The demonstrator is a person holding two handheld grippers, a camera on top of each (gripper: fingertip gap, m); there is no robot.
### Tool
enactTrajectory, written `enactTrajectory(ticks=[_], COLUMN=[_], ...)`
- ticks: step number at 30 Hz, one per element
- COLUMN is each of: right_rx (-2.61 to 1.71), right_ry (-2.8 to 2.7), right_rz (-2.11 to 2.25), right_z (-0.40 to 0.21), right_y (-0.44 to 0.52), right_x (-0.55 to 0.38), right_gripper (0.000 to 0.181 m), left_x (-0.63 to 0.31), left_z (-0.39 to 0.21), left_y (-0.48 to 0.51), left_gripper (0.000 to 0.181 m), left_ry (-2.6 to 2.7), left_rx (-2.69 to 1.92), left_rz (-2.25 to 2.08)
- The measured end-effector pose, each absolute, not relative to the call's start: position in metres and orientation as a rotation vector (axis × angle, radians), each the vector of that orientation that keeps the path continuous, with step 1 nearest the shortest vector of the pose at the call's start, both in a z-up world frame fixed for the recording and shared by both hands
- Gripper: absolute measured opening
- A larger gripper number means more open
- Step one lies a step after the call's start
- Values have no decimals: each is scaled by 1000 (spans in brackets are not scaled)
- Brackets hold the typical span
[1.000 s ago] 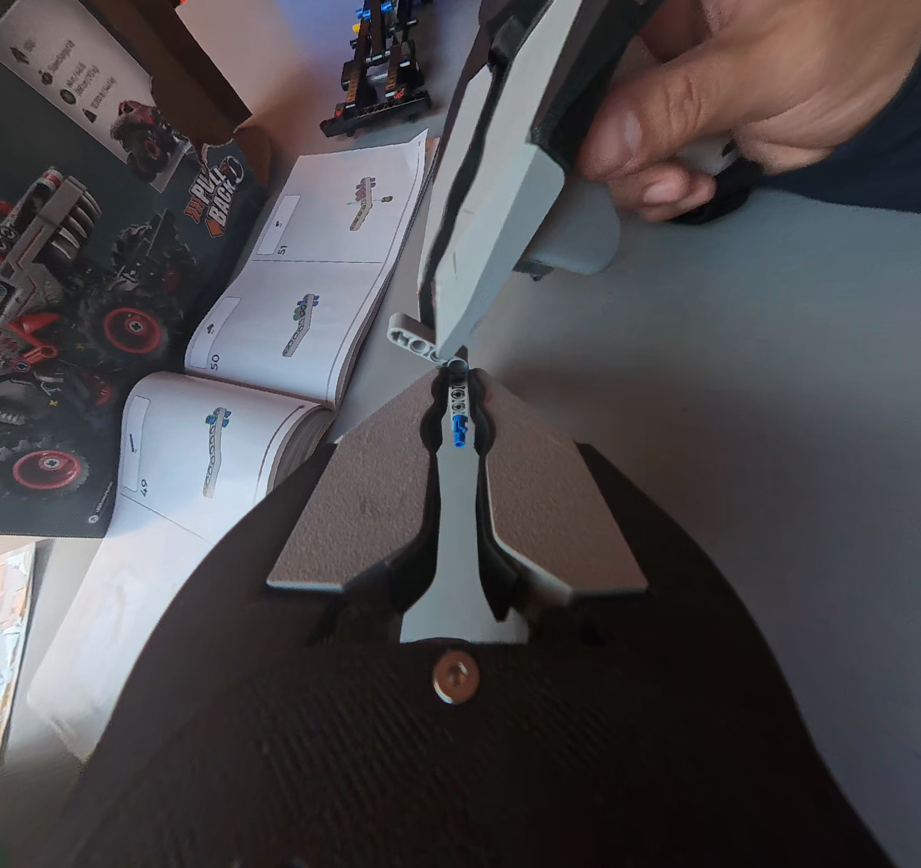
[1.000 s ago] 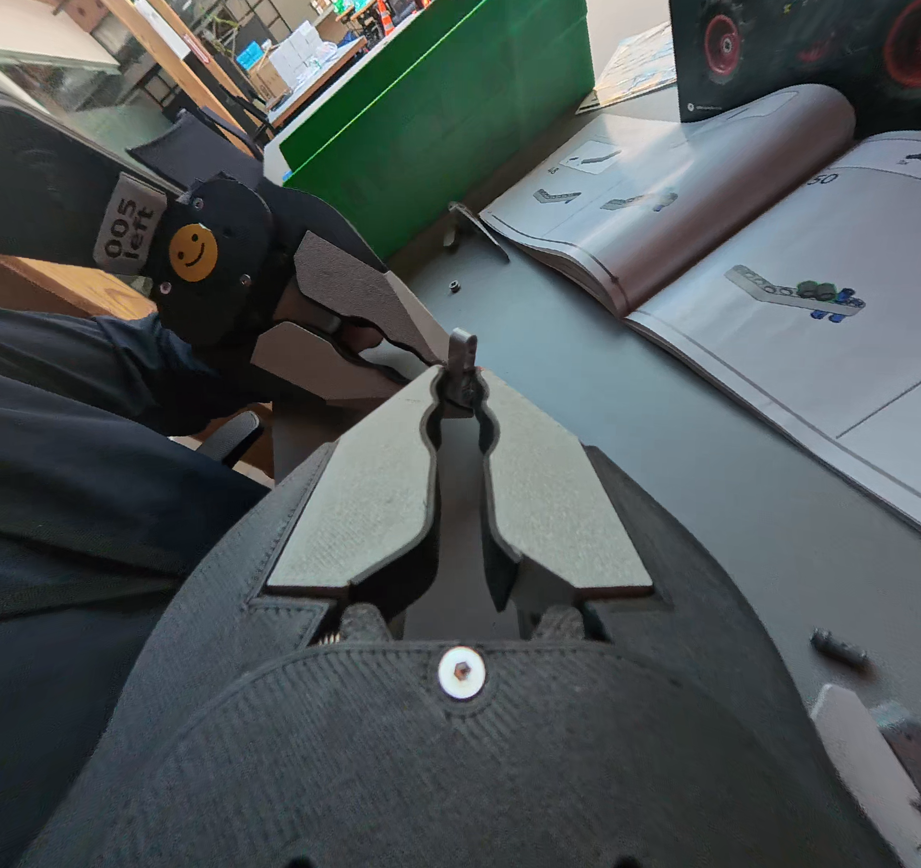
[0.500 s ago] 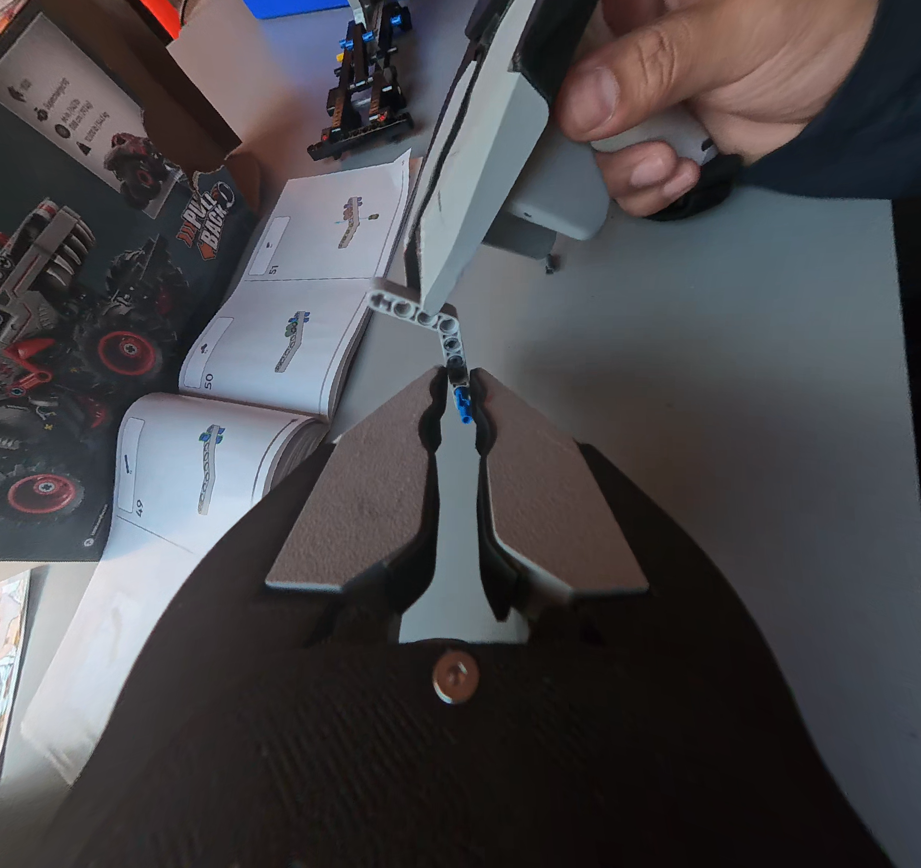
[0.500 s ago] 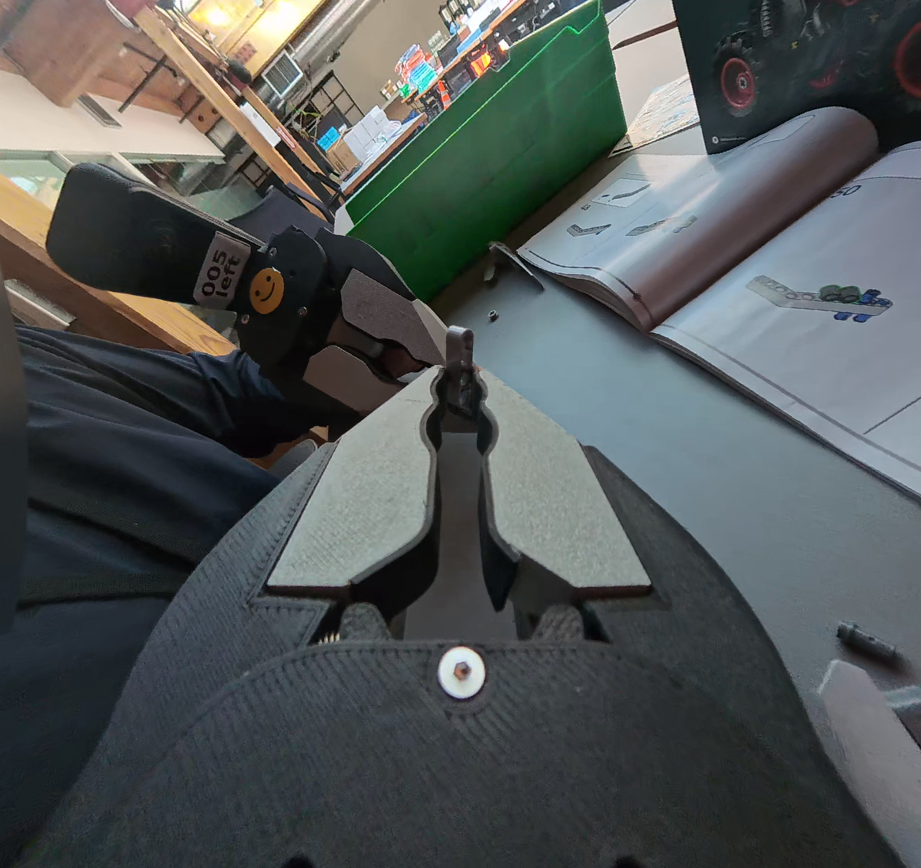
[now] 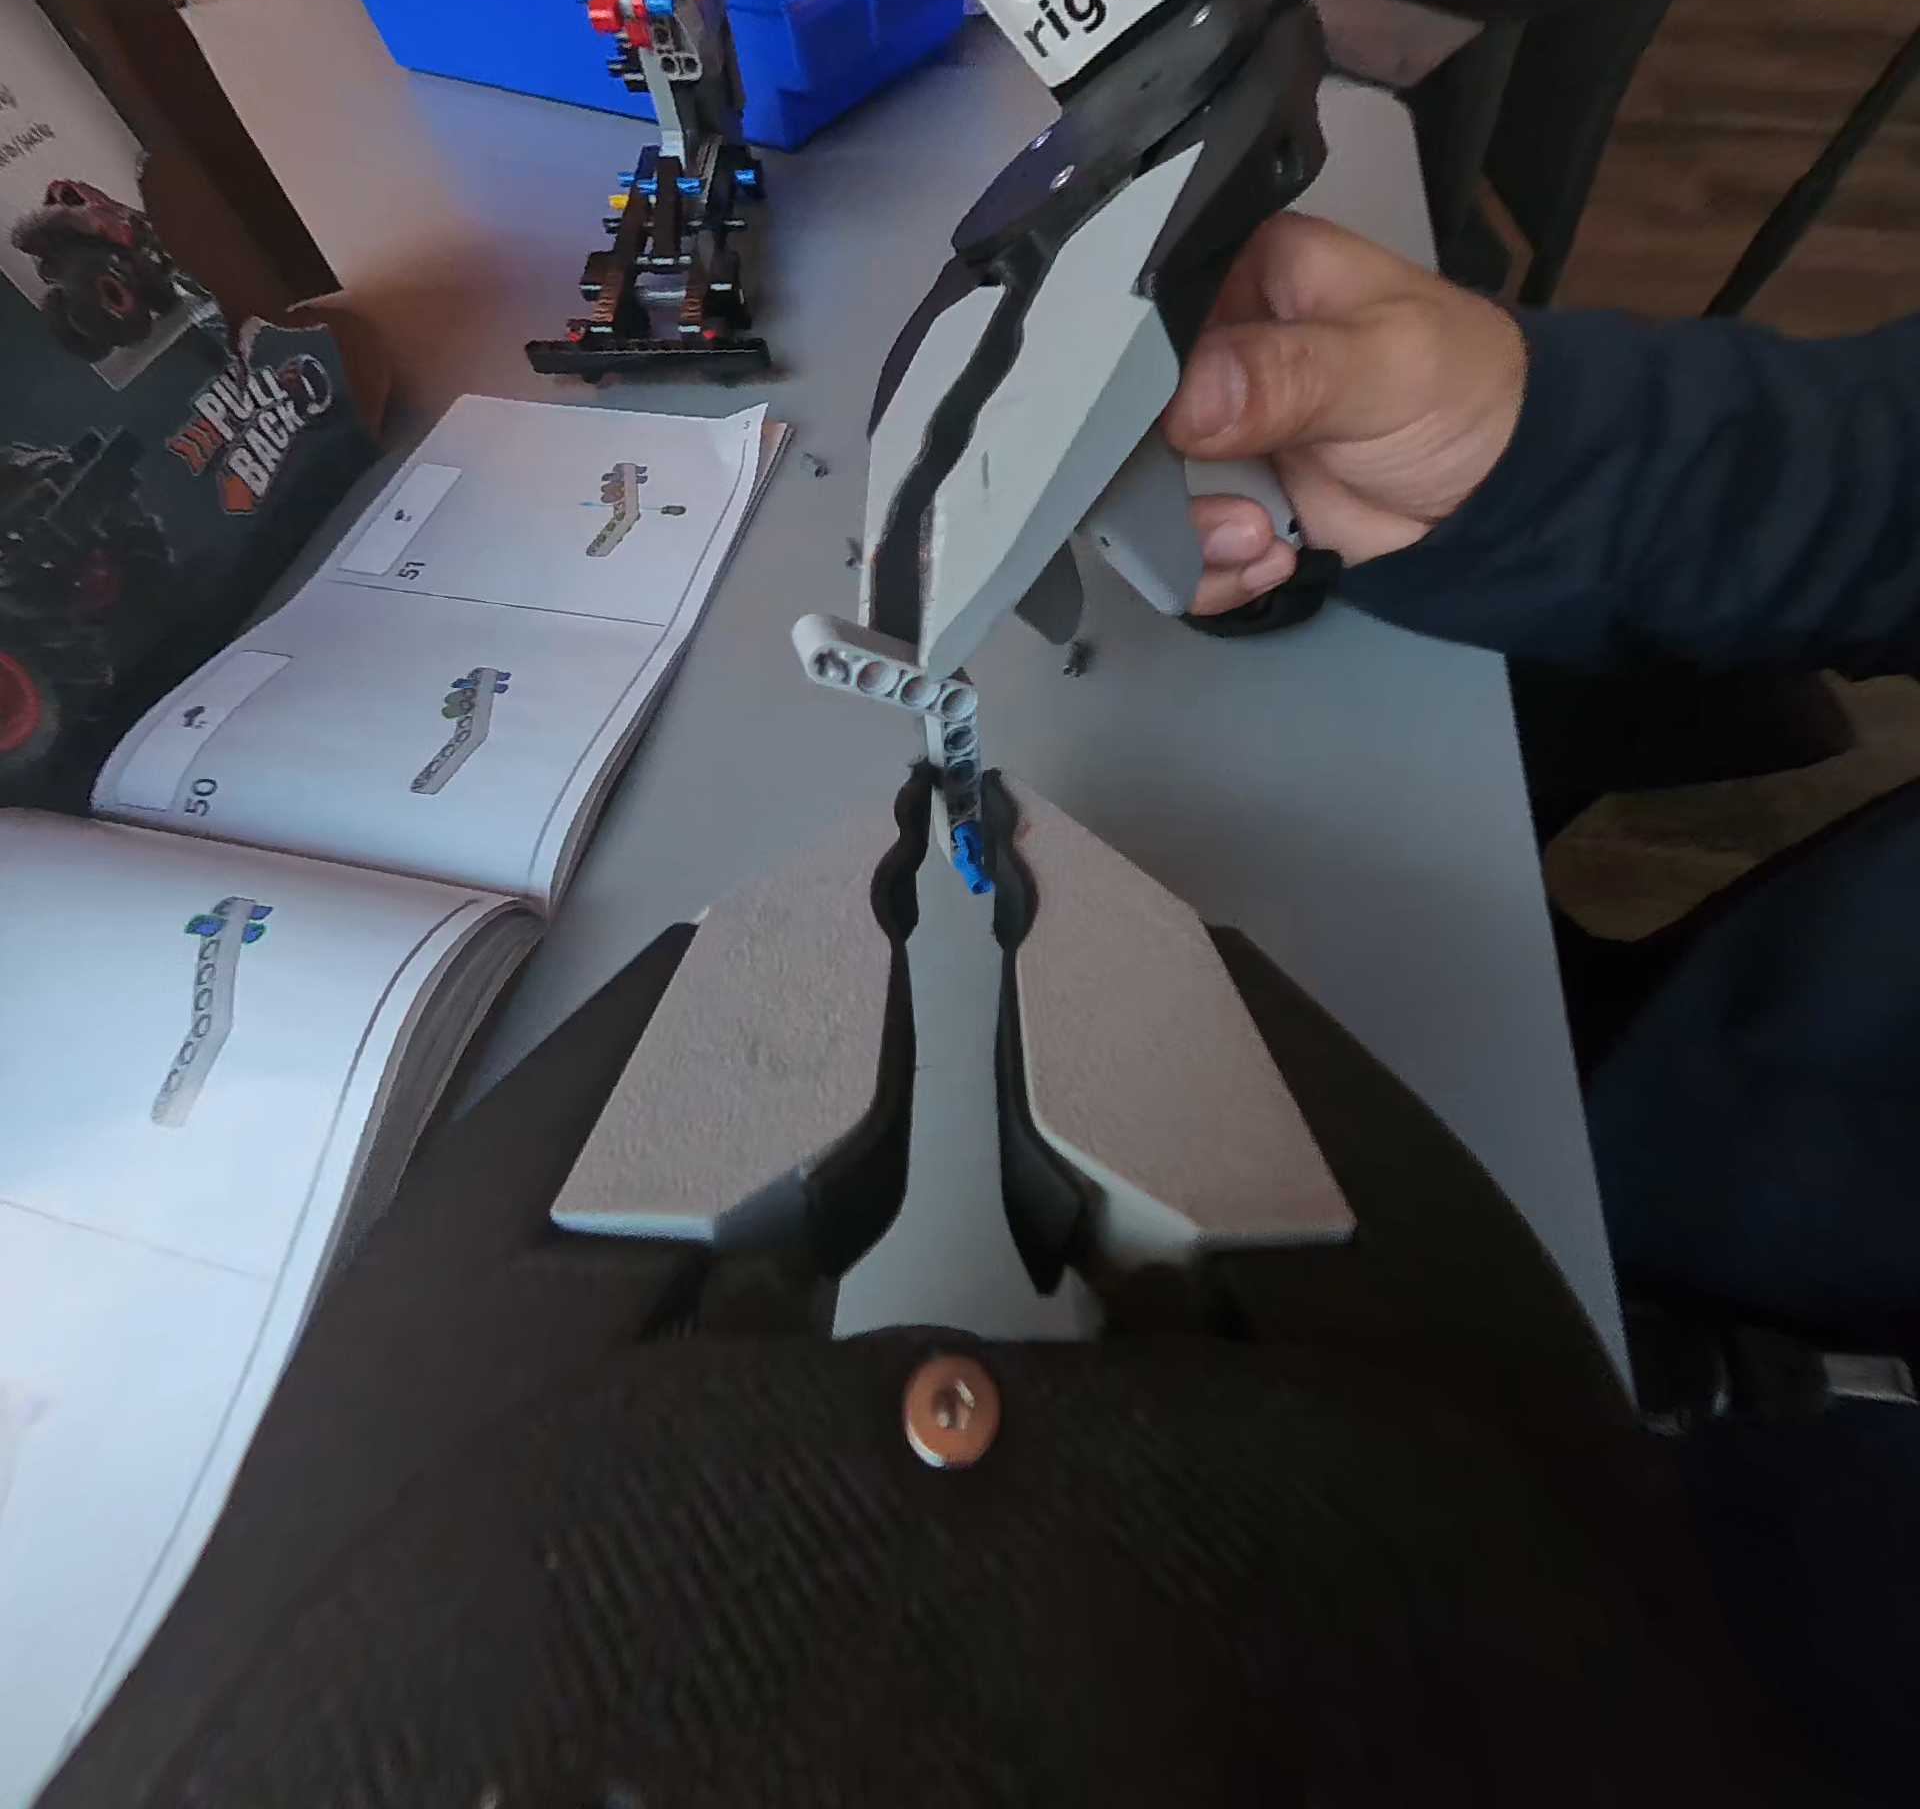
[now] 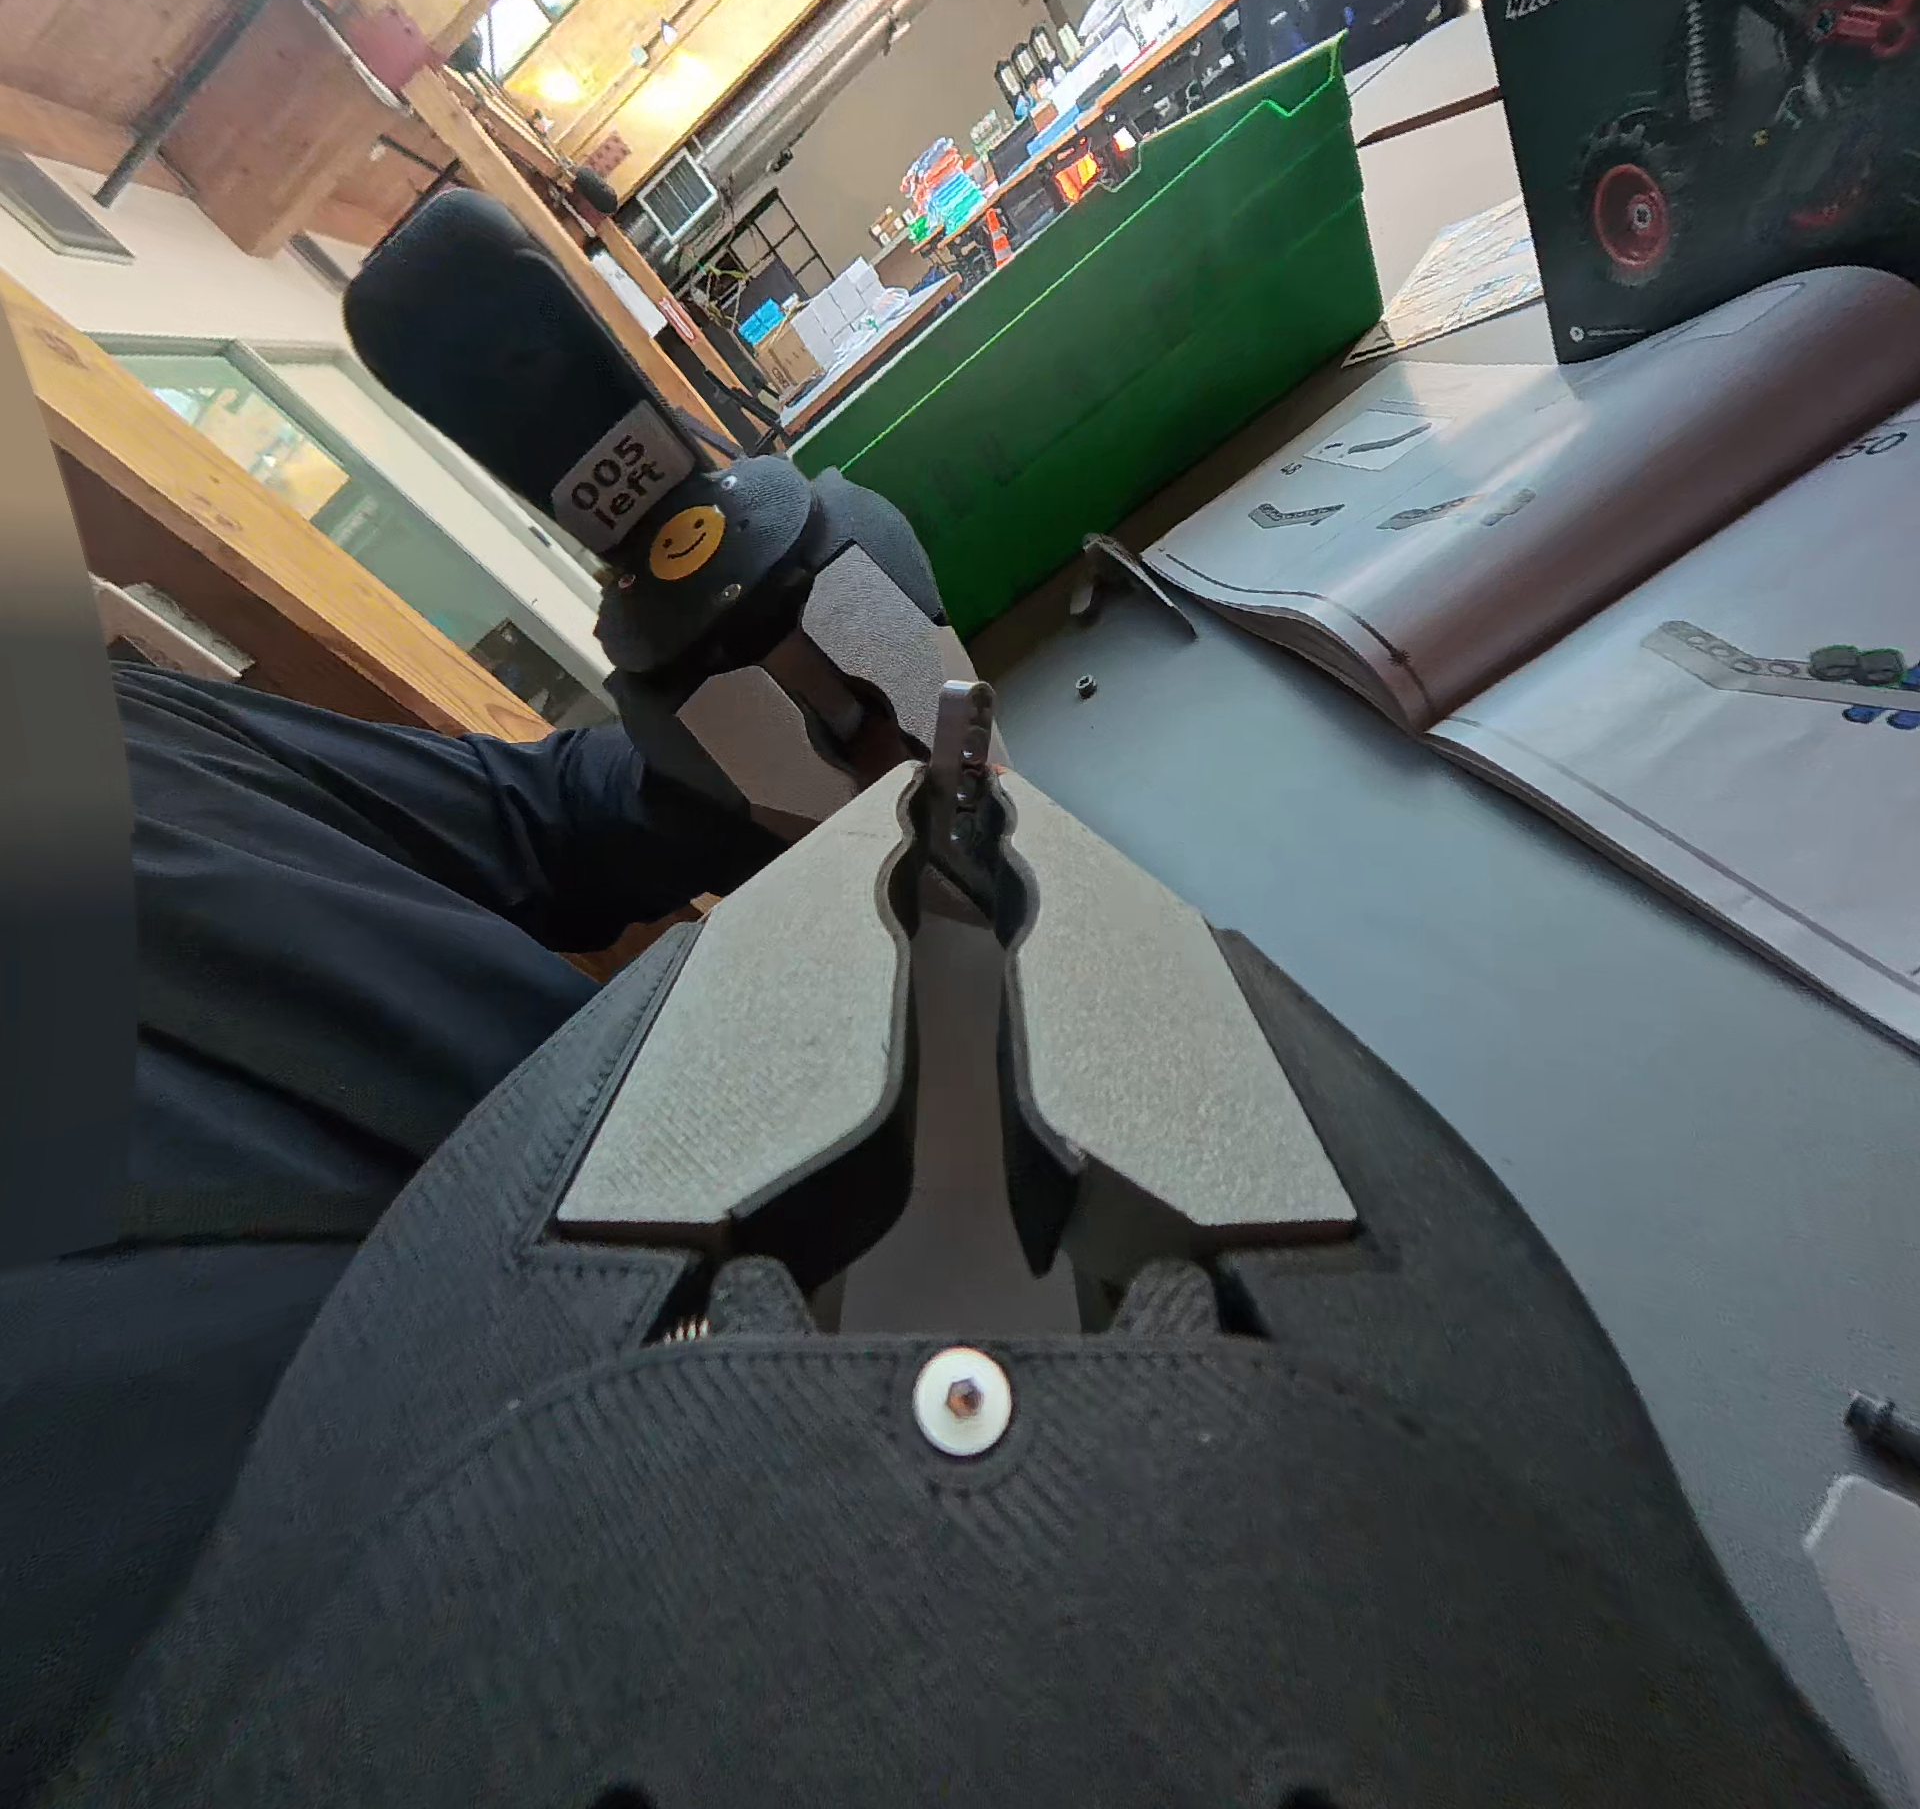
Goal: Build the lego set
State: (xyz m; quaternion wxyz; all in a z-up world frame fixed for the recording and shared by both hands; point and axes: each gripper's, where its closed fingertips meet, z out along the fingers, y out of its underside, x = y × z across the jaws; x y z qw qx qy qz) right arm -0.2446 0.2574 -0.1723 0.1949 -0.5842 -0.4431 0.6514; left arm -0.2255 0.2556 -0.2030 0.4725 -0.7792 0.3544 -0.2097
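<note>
A grey bent beam (image 5: pixel 894 684) with a blue pin (image 5: pixel 971 860) in its lower end hangs above the grey table (image 5: pixel 1299 876). My left gripper (image 5: pixel 951 803) is shut on the beam's lower end, with the pin between the fingers. My right gripper (image 5: pixel 930 653) comes down from above and pinches the beam at its bend. In the right wrist view my right gripper (image 6: pixel 958 803) is shut on the same beam (image 6: pixel 961 731), which sticks up past the tips. The left gripper (image 6: pixel 831 710) sits just behind it.
An open instruction booklet (image 5: pixel 416 679) lies left and also shows in the right wrist view (image 6: pixel 1558 616), with the set's box (image 5: pixel 125 512) behind it. A partly built black model (image 5: pixel 665 284) stands before a blue bin (image 5: pixel 727 14). A green bin (image 6: pixel 1091 388) is nearby. Small loose pins (image 5: pixel 1075 658) lie on the table. My left and right fingertips are right by each other.
The beam has come farther out of my left jaws, so its bent arm now shows. The right gripper has lifted and turned more upright, still holding the beam.
</note>
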Motion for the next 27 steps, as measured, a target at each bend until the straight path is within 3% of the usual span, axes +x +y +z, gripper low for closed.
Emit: enactTrajectory(ticks=[1,12,27], right_rx=[-1626,-1443,-1347], right_ry=[-1246,-1350,-1544], right_rz=[1829,1739,1658], right_z=[-171,-155,-160], right_y=[257,251,228], right_x=[-244,-227,-224], right_gripper=[5,5,0], left_x=[-225,-218,-210], left_z=[-201,-167,-175], left_y=[254,237,225], left_gripper=[5,4,4], left_ry=[861,770,824], left_rx=[-1903,-1750,-1762], left_rz=[-551,-1040,-1206])
